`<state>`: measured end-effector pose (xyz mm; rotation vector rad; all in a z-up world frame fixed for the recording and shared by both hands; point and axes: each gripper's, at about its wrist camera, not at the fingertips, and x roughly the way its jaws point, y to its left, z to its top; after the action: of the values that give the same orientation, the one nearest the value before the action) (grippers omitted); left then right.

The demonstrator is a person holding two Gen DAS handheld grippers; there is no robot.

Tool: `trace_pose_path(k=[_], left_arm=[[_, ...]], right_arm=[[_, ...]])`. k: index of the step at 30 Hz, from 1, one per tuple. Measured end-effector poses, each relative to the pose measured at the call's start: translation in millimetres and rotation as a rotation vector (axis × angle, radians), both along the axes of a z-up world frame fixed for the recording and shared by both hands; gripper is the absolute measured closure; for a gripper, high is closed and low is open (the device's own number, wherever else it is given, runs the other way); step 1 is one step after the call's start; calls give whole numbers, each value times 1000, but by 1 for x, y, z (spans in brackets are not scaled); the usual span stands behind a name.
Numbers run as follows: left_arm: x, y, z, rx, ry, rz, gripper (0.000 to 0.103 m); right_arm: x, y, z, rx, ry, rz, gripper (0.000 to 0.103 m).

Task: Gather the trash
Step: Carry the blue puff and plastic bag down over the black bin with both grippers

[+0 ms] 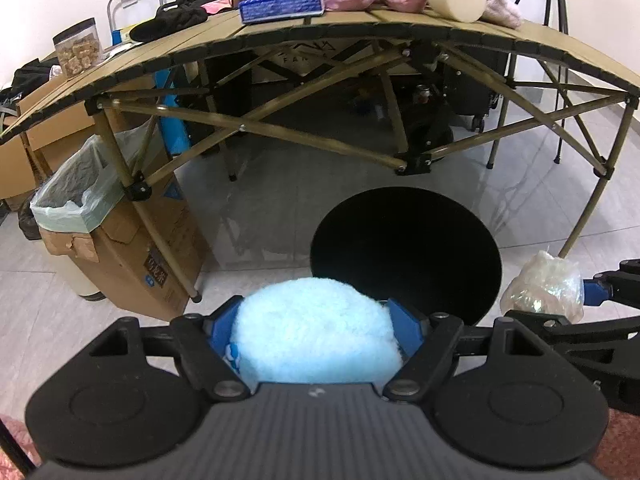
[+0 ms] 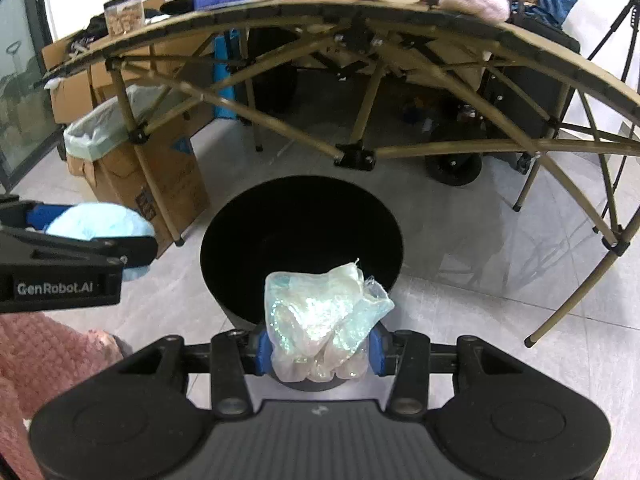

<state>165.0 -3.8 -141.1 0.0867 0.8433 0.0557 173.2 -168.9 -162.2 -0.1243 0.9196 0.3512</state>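
Blue pads of the left gripper (image 1: 316, 330) squeeze one fluffy pale-blue ball (image 1: 314, 336); the right gripper (image 2: 320, 350) clamps one shimmery plastic wad (image 2: 324, 320). Both hang at the near rim of one black bin (image 2: 302, 236), its inside too dark to read. Further left, one cardboard box (image 1: 132, 256) holds a pale liner bag (image 1: 72, 196).

each tongs (image 1: 316, 328) (image 2: 320, 352) is built of black plastic, with blue pads (image 1: 404, 326) on the fingers, silver pivot screws, round embossed discs and a grey ribbed housing. white "genrobot.ai" lettering is printed on the left tongs (image 2: 86, 228). a fuzzy pink sleeve (image 2: 44, 360) is worn.
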Motion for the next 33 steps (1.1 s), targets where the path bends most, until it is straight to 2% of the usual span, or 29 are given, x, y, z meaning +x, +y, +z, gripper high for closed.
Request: trace_pose_path(k=[10, 17, 22, 33], left_arm=[[10, 8, -7, 13, 21, 42, 25], [21, 27, -11, 10, 35, 114, 25], [34, 35, -12, 6, 32, 149, 25], [51, 59, -15, 15, 34, 250, 25]], right_arm=[[19, 18, -7, -6, -11, 43, 59], [48, 33, -14, -18, -46, 46, 59], [69, 42, -25, -41, -38, 40, 59], [93, 58, -32, -36, -46, 40, 59]])
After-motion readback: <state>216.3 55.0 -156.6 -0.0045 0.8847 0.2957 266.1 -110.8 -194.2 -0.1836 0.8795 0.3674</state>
